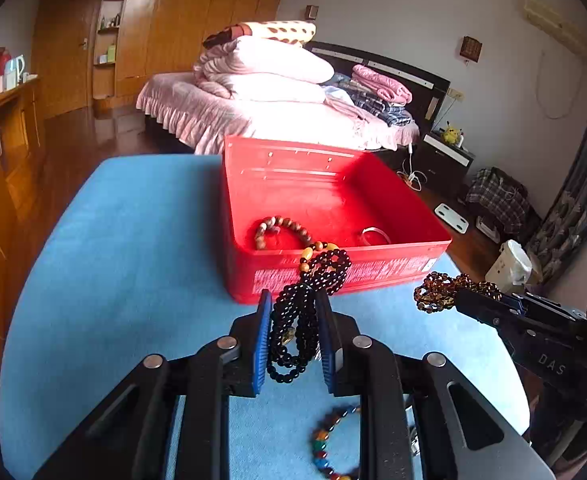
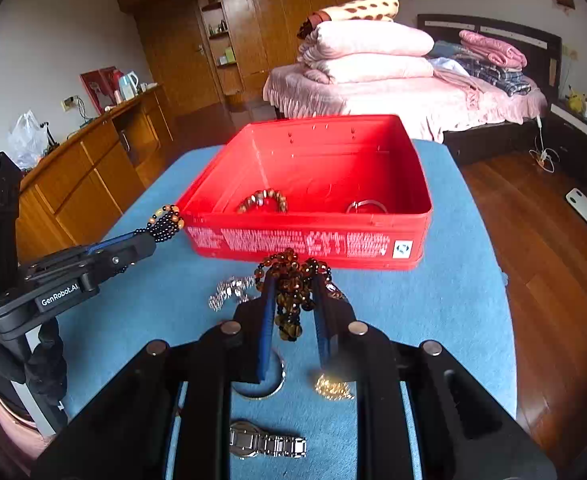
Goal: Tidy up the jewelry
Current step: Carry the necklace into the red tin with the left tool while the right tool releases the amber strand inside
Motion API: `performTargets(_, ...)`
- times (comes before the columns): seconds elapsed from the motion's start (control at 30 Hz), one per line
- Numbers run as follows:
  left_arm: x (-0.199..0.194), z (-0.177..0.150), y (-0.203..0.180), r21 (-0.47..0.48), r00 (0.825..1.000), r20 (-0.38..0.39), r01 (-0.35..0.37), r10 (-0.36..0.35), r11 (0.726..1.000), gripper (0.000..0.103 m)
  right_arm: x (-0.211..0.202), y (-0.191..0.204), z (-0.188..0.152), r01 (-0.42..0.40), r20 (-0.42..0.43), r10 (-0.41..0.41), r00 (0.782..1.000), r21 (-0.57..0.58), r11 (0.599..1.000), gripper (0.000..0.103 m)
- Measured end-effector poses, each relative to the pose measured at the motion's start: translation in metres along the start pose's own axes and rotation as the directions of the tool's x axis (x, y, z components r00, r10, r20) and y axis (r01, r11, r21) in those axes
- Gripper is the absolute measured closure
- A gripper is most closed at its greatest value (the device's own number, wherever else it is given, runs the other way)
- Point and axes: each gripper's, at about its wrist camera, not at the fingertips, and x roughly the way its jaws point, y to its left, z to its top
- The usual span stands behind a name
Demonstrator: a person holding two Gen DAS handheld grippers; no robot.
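A red box (image 1: 373, 268) (image 2: 293, 242) stands open on the blue table. Inside lie a brown bead bracelet (image 1: 279, 232) (image 2: 263, 200) and a silver bangle (image 1: 375, 235) (image 2: 366, 206). My left gripper (image 1: 293, 300) (image 2: 165, 226) is shut on a black bead necklace (image 1: 305, 308) with orange beads, held just before the box's near wall. My right gripper (image 2: 292, 286) (image 1: 449, 300) is shut on a brown amber bead necklace (image 2: 293, 292) (image 1: 441, 292), held above the table before the box.
On the blue table (image 2: 433, 300) near me lie a silver chain (image 2: 229, 290), a silver ring bangle (image 2: 273, 384), a gold chain (image 2: 333, 388), a metal watch (image 2: 267, 445) and a multicoloured bead bracelet (image 1: 325, 440). A bed and wooden cabinets stand beyond.
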Motion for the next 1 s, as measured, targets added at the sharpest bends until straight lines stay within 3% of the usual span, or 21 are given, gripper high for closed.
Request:
performTargets(0.33, 0.018, 0.061, -0.017, 0.016, 0.998, 0.058, 0.008, -0.009, 1.000, 0.081, -0.008, -0.010, 0.054, 0.017, 0.094, -0.017, 0.995, -0.005, 1.000, 0.086)
performTargets(0.6, 0.087, 0.099, -0.011, -0.019, 0.998, -0.041, -0.043, 0.043, 0.999, 0.081, 0.051, -0.033, 0.094, 0.038, 0.040, -0.039, 0.998, 0.034, 0.999, 0.086)
performTargets(0.8, 0.127, 0.103, -0.004, -0.040, 0.992, -0.109, -0.072, 0.068, 0.997, 0.081, 0.107, -0.045, 0.106, 0.060, -0.038, -0.058, 0.998, 0.057, 0.997, 0.086)
performTargets(0.9, 0.135, 0.100, -0.001, -0.040, 0.988, -0.119, -0.099, 0.094, 0.994, 0.076, 0.120, -0.046, 0.107, 0.064, -0.060, -0.060, 0.996, 0.062, 0.996, 0.082)
performTargets(0.97, 0.134, 0.099, 0.000, -0.041, 0.989, -0.110, -0.102, 0.097, 0.994, 0.064, 0.120, -0.045, 0.106, 0.083, -0.050, -0.080, 0.996, 0.054, 0.995, 0.079)
performTargets(1.0, 0.132, 0.098, 0.000, -0.043, 0.990, -0.103, -0.101, 0.096, 0.994, 0.062, 0.119, -0.045, 0.105, 0.086, -0.046, -0.084, 0.995, 0.052, 0.995, 0.078)
